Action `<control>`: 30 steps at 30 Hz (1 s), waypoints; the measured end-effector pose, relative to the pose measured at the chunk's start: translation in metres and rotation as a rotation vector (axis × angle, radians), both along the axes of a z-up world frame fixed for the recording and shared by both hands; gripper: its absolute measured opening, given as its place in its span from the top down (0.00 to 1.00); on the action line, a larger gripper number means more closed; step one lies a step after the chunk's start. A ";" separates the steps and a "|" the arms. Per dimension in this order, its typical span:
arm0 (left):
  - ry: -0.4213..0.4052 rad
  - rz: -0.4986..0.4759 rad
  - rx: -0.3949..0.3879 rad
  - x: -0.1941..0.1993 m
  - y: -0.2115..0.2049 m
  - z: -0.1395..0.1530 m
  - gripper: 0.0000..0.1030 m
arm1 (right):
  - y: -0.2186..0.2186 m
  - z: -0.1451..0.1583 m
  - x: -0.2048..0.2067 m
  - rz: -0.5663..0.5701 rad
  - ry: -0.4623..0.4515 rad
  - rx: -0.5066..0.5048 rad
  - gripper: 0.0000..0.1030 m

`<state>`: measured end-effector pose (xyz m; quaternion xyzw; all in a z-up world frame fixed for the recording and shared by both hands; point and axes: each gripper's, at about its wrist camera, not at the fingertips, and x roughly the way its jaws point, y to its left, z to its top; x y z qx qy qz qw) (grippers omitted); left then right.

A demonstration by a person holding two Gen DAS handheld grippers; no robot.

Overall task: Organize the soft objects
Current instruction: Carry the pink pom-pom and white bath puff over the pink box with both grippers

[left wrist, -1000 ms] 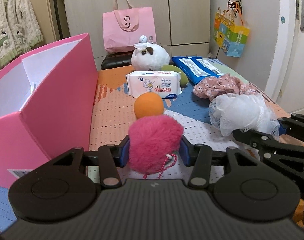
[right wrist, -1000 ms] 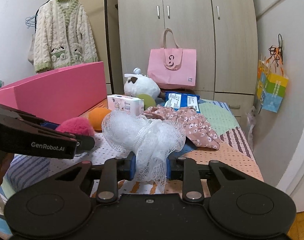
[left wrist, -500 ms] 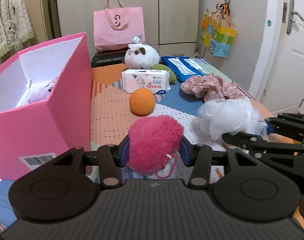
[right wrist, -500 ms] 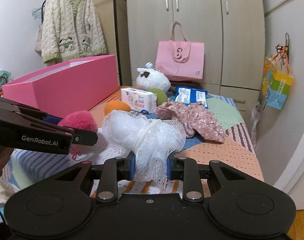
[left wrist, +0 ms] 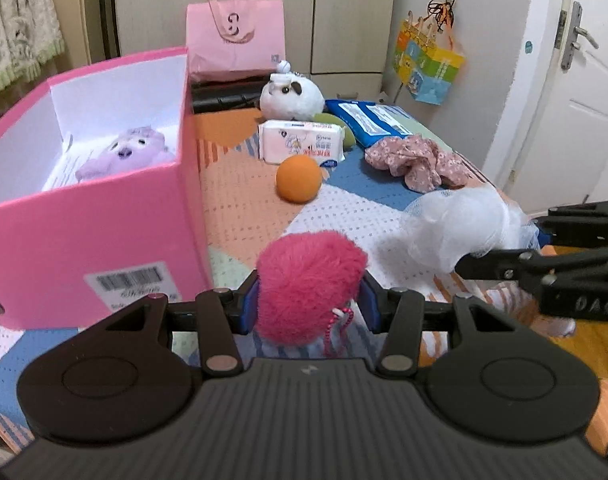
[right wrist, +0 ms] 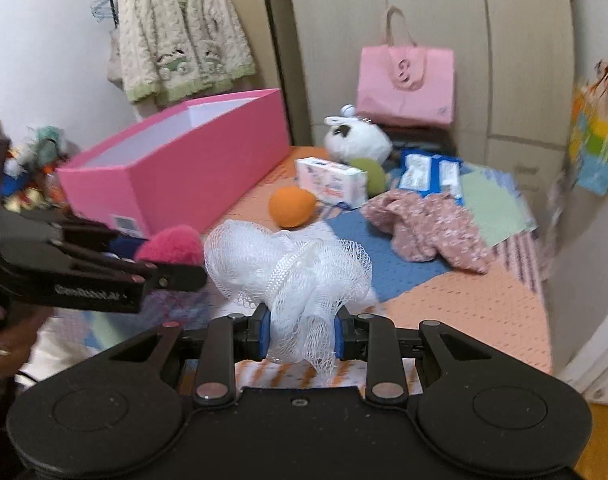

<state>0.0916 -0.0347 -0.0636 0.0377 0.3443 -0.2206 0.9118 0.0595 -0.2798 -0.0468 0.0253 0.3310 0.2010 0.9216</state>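
Note:
My left gripper point(left wrist: 308, 306) is shut on a fluffy pink pompom point(left wrist: 309, 278) with a bead chain, held above the bed just right of the open pink box point(left wrist: 104, 240). A purple plush point(left wrist: 124, 154) lies inside the box. My right gripper point(right wrist: 302, 326) is shut on a white mesh bath pouf point(right wrist: 292, 266), which also shows in the left wrist view point(left wrist: 459, 228). The pompom point(right wrist: 172, 244) and the box point(right wrist: 208, 160) show at the left of the right wrist view.
On the patchwork bed lie an orange ball point(left wrist: 298, 178), a tissue pack point(left wrist: 302, 146), a white panda plush point(left wrist: 292, 96), a blue packet point(left wrist: 369, 120) and a floral cloth point(left wrist: 419, 158). A pink bag point(left wrist: 236, 42) stands behind. A door point(left wrist: 575, 100) is at the right.
Both grippers have risen and pulled back with their loads. The box's inside and the purple plush have come into view from the left wrist.

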 end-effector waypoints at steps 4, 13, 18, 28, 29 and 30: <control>0.019 -0.009 -0.016 -0.002 0.013 0.006 0.54 | 0.004 0.008 -0.002 0.044 0.019 0.001 0.68; 0.091 -0.054 -0.022 -0.007 0.035 0.012 0.53 | 0.028 0.026 -0.006 0.181 0.035 0.004 0.67; 0.102 -0.077 -0.027 -0.015 0.048 0.018 0.53 | 0.045 0.035 -0.007 0.260 0.030 0.058 0.67; 0.019 -0.043 -0.020 -0.028 0.082 0.044 0.53 | 0.078 0.050 0.001 0.323 -0.013 0.079 0.67; 0.012 -0.047 -0.022 -0.028 0.085 0.048 0.53 | 0.081 0.054 0.001 0.328 -0.021 0.077 0.67; 0.006 -0.050 -0.024 -0.027 0.087 0.051 0.53 | 0.084 0.058 0.002 0.334 -0.033 0.074 0.66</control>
